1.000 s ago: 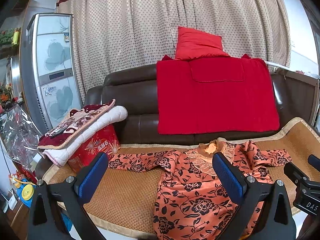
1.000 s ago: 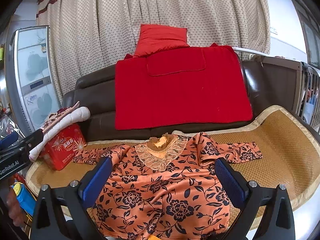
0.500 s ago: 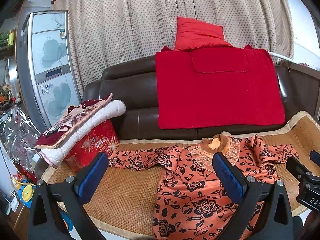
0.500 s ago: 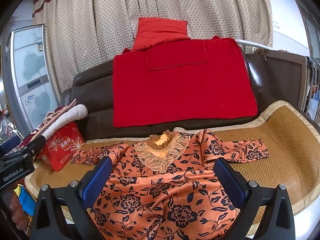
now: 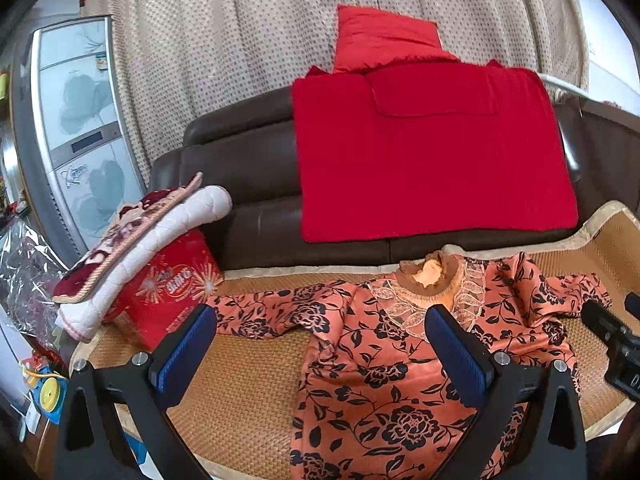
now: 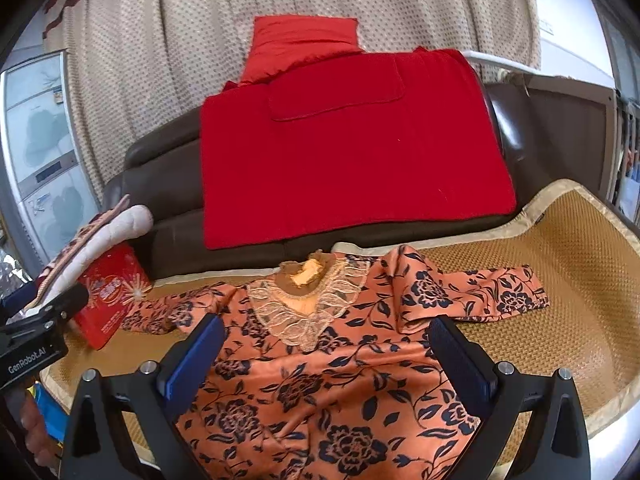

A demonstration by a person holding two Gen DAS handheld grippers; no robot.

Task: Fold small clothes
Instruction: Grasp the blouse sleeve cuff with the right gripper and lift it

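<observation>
left gripper [image 5: 320, 354] spread wide, blue pads [image 5: 186, 350] well apart, nothing between them, held above the front edge of the woven mat [image 5: 248, 396]. right gripper [image 6: 330, 360] also spread wide, nothing pinched, above the front part of the blouse; its black body shows at the right edge of the left wrist view, and the left one's body shows at the left edge of the right wrist view.

left to right on the mat: red gift box [image 5: 172, 292] at the left end, with a folded white quilted pad [image 5: 160, 240] and a maroon patterned cushion cover [image 5: 124, 236] stacked on top, tilted. just beside the box, the tip of the blouse's left-side sleeve [image 5: 272, 312], stretched flat toward it. orange blouse with black flowers [image 6: 320, 380] lies face up around the middle of the mat, lace collar [image 6: 308, 312] toward the back edge, hem toward the front edge and hidden behind the grippers. shoulder on the right side is bunched into a ridge, right-side sleeve [image 6: 492, 294] runs out flat toward the right end of the mat. bare mat past the cuff.

behind the mat: dark brown leather sofa back [image 5: 240, 184], red blanket [image 6: 352, 152] draped over it, red pillow [image 6: 304, 44] on top, dotted beige curtain [image 5: 240, 40] behind. tall floral-panel appliance [image 5: 80, 128] far left.
</observation>
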